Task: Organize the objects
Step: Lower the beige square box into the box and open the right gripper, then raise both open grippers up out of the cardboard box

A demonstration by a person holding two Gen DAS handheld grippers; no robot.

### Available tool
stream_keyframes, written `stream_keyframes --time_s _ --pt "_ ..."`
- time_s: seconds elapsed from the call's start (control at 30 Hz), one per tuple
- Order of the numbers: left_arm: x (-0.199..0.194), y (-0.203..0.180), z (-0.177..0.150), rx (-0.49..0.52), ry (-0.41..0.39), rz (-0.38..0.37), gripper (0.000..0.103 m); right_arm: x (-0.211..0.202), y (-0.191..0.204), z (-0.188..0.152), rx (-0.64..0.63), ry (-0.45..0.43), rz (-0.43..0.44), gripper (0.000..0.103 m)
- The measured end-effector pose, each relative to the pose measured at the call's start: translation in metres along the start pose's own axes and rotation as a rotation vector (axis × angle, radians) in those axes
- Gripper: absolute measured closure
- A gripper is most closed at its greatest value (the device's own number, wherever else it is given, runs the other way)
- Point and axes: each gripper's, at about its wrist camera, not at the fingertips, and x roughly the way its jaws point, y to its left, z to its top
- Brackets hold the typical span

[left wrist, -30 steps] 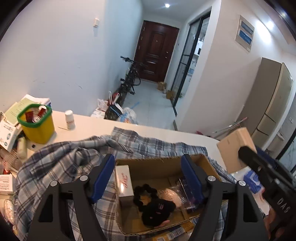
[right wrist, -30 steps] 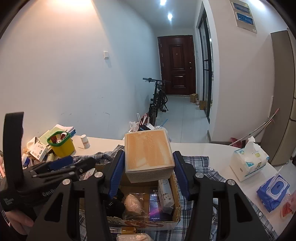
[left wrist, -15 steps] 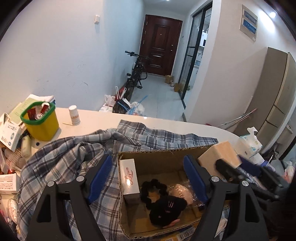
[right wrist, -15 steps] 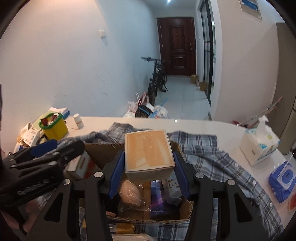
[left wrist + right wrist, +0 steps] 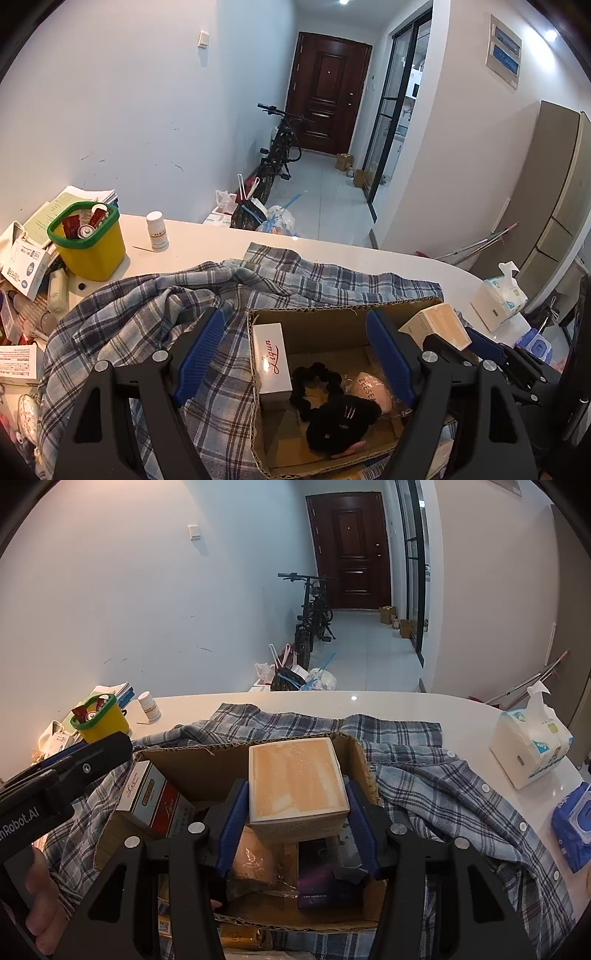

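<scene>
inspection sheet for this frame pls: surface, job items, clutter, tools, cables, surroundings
Surface: white table, mostly covered by a plaid shirt.
Job's things: open cardboard box on the shirt, holding a white Liqun carton, black scrunchie and a clear packet; tan box above its far right corner.
Clutter: yellow bin, pill bottle, tissue pack, blue wipes pack, papers and cartons at left.
Tools: left tool open, jaws have just been opening, nothing between them; right tool shut on the tan box.
Cables: nothing seen.
Surroundings: hallway, bicycle, dark door.
</scene>
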Motion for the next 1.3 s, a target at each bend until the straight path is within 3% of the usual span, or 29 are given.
stream_keyframes --time_s 0.43,0.67,0.83,1.03,1.13,1.3 --pt "0.003 -0.002 -0.001 0.010 0.016 -0.001 0.022 0.009 -0.002 -0.003 0.011 0.034 -0.003 0.051" --pt "-0.007 -0.003 0.002 0.018 -0.008 -0.005 0.022 -0.005 -0.007 0.004 0.035 -0.008 0.001 0.051" --pt "-0.030 -0.006 0.008 0.036 -0.077 0.003 0.022 -0.029 -0.001 0.012 0.007 -0.082 -0.025 0.051" --pt "-0.064 -0.012 0.014 0.069 -0.174 0.017 0.021 -0.059 0.004 0.020 -0.003 -0.155 0.006 0.051" --pt "-0.086 -0.016 0.016 0.090 -0.242 0.045 0.021 -0.076 0.009 0.022 -0.017 -0.203 0.002 0.047" --pt "-0.121 -0.018 0.016 0.092 -0.331 0.027 0.016 -0.102 0.024 0.021 -0.047 -0.274 0.014 0.042"
